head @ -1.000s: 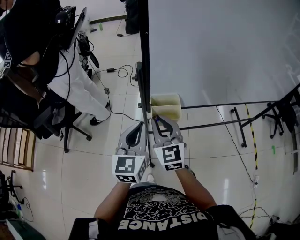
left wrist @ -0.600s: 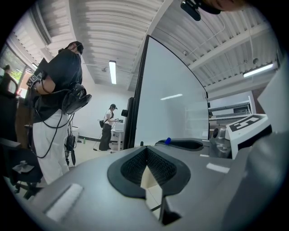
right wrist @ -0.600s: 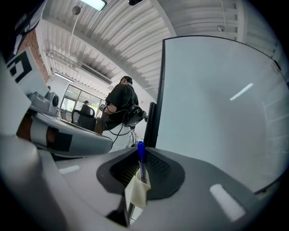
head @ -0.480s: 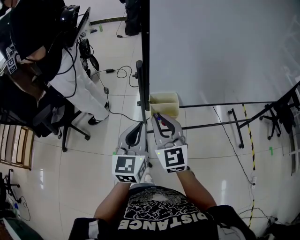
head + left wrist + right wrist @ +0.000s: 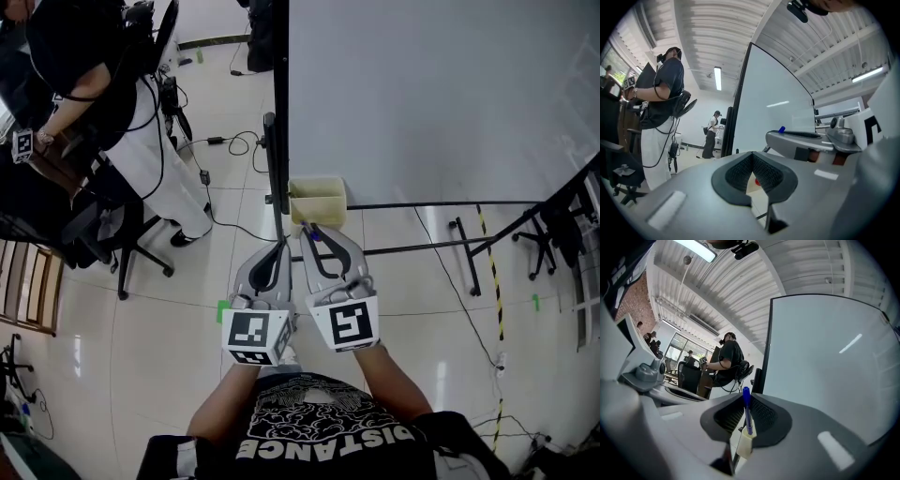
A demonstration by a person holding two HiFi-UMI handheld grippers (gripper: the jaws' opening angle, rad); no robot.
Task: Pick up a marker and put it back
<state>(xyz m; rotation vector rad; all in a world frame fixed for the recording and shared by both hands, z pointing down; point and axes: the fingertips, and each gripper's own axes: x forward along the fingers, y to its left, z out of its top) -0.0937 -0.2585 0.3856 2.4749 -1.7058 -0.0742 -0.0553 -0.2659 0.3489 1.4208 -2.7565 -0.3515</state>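
Observation:
A blue marker [image 5: 746,411] stands upright between the pads of my right gripper [image 5: 746,420], which is shut on it. In the head view the right gripper [image 5: 312,234] holds the marker [image 5: 318,236] just below a pale yellow box [image 5: 317,200] fixed at the whiteboard's [image 5: 441,94] lower left corner. The box [image 5: 744,444] shows under the marker in the right gripper view. My left gripper [image 5: 278,247] hangs beside the right one, to its left. Its pads [image 5: 740,172] meet with nothing held. From the left gripper view the marker's tip [image 5: 781,129] sticks out of the right gripper.
A person in a black top and white trousers [image 5: 150,159] stands at the left by an office chair [image 5: 98,239]. Cables [image 5: 230,142] lie on the tiled floor. The whiteboard's black stand legs [image 5: 469,246] and striped floor tape [image 5: 489,262] run to the right.
The view has drifted slightly, so the box and whiteboard edge sit a little further left. Both grippers keep their places below the box. The person at the left has shifted.

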